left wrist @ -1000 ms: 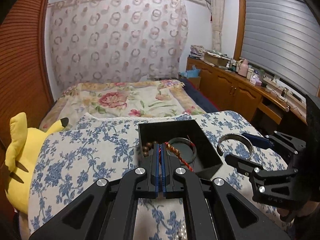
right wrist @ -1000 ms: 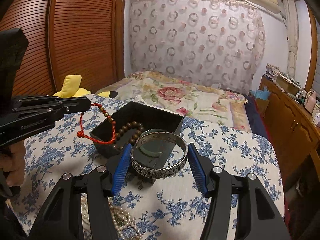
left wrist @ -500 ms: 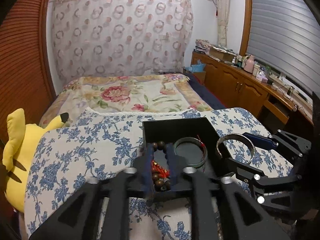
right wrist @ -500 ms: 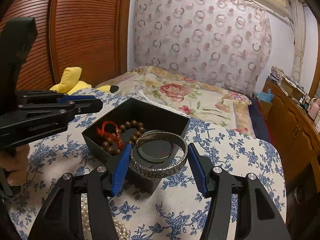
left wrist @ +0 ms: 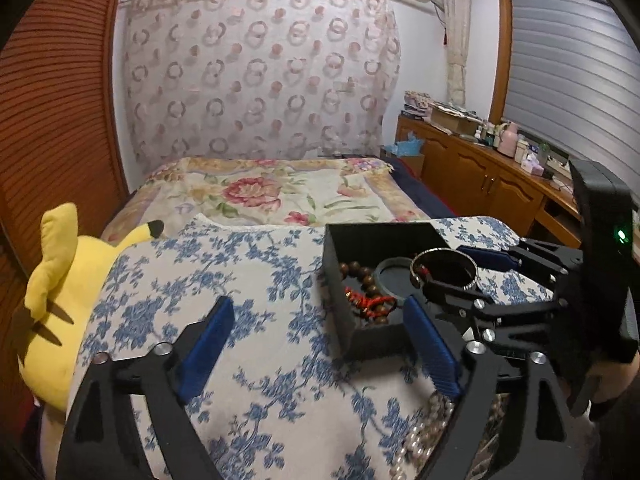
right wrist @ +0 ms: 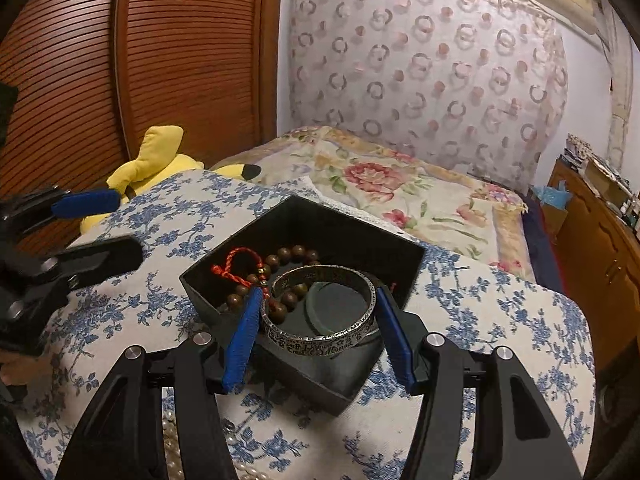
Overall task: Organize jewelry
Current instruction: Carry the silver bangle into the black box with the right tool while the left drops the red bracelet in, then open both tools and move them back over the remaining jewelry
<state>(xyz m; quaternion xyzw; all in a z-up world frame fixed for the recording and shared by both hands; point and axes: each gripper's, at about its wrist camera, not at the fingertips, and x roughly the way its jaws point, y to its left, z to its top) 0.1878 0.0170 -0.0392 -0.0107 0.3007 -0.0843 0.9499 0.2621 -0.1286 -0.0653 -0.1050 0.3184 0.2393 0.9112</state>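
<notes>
A black open box (right wrist: 320,220) (left wrist: 340,312) stands on the blue-flowered cloth. Inside lie a brown bead bracelet with a red cord (right wrist: 256,272) (left wrist: 366,296) and a green bangle (right wrist: 320,312) (left wrist: 390,280). My right gripper (right wrist: 316,320) is shut on an engraved silver cuff bangle (right wrist: 320,340) (left wrist: 444,270) and holds it over the box's near right part. My left gripper (left wrist: 320,336) is open and empty, just left of the box; its fingers (right wrist: 86,204) show at the left in the right wrist view.
A pearl necklace (left wrist: 424,432) (right wrist: 172,440) lies on the cloth near me. A yellow plush toy (left wrist: 60,292) sits at the cloth's left edge. A flowered bed lies beyond; wooden cabinets (left wrist: 500,188) stand at the right.
My left gripper let the bead bracelet drop into the box, opened wide and drew back to the left. My right gripper carried the silver bangle forward over the box.
</notes>
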